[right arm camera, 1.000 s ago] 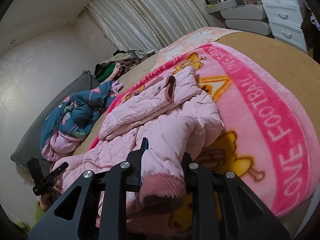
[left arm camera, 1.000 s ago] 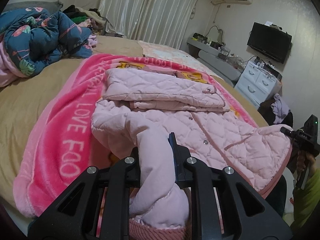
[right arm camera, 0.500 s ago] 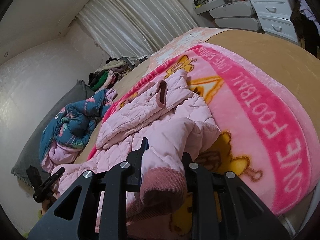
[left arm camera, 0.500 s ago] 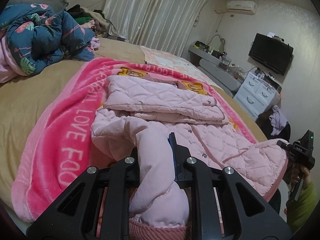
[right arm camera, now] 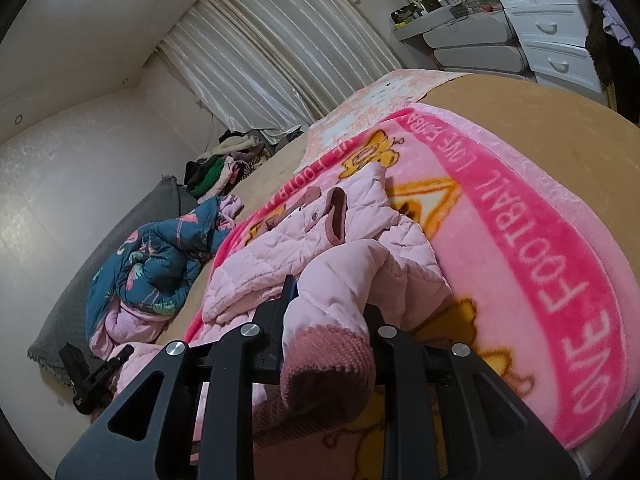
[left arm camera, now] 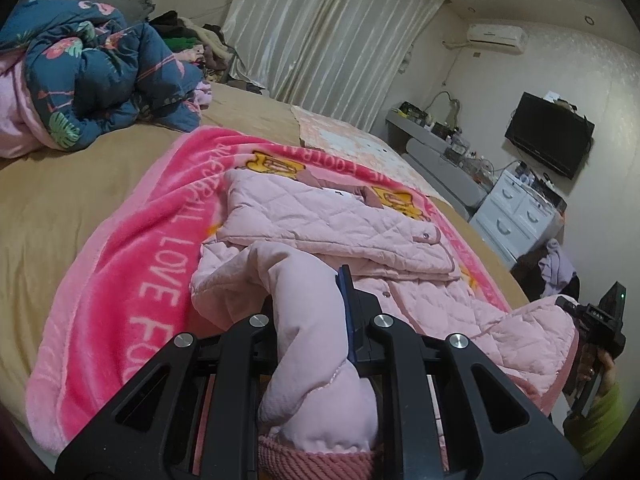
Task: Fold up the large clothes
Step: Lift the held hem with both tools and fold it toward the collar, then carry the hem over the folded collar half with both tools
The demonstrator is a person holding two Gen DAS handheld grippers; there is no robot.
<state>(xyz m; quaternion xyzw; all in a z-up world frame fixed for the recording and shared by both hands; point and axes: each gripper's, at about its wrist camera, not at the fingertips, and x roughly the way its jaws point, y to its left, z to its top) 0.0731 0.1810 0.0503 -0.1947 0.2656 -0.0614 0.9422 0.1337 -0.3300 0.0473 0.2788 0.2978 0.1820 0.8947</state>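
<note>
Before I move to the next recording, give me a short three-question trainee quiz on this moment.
1. True or false: the left tool grips a sleeve of the pink quilted jacket.
2. What lies directly under the jacket? A) blue floral quilt B) pink blanket C) bare mattress
3. Fill in: the knitted cuff sits between the fingers of the ____ tool.

Key: 1 true. 2 B, the pink blanket. 3 right, the right tool.

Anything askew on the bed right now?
Nothing damaged. The pink quilted jacket lies half-folded and rumpled on the pink blanket, both cuffs clamped in the left gripper and right gripper. A blue floral garment sits crumpled behind.
</note>
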